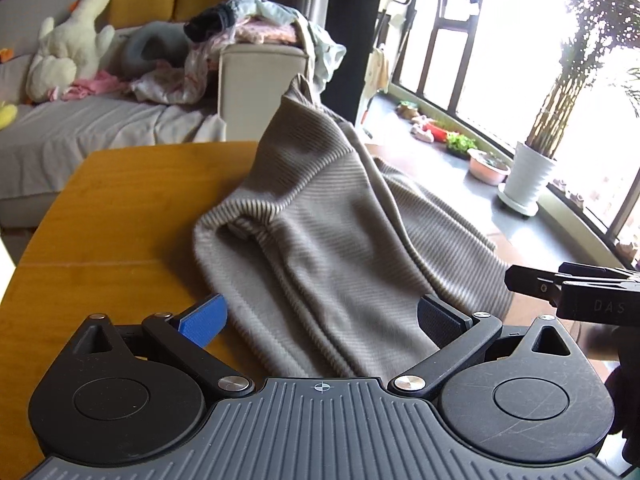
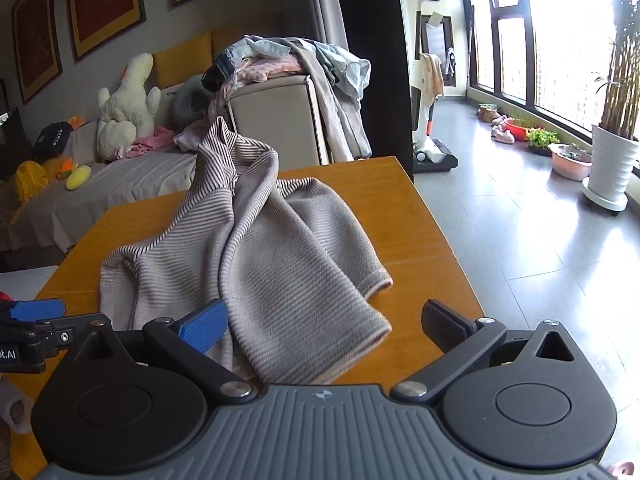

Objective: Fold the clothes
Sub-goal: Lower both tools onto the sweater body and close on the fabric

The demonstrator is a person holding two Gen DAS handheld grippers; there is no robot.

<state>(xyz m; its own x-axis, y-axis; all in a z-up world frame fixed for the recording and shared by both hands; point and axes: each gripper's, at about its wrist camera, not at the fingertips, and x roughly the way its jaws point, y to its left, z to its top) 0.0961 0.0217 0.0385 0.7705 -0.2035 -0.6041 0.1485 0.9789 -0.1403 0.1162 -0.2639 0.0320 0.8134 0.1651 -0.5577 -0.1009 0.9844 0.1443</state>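
A grey-beige striped knit garment (image 1: 320,220) lies bunched on the orange wooden table (image 1: 120,220), with one peak of cloth standing up at the far side. My left gripper (image 1: 320,318) is open, and the near end of the garment runs loosely between its blue pad and its black pad. In the right wrist view the same garment (image 2: 260,252) spreads over the table (image 2: 404,208), its hem close to my right gripper (image 2: 324,326), which is open just over that hem. The right gripper (image 1: 520,280) shows at the edge of the left view, and the left gripper (image 2: 38,311) at the edge of the right view.
Beyond the table stand a grey sofa (image 2: 120,184) with plush toys (image 2: 128,108) and a beige hamper (image 2: 280,120) heaped with clothes. To the right are tiled floor (image 2: 520,240), a potted plant (image 2: 612,168), bowls, and a standing vacuum (image 2: 428,128) by the windows.
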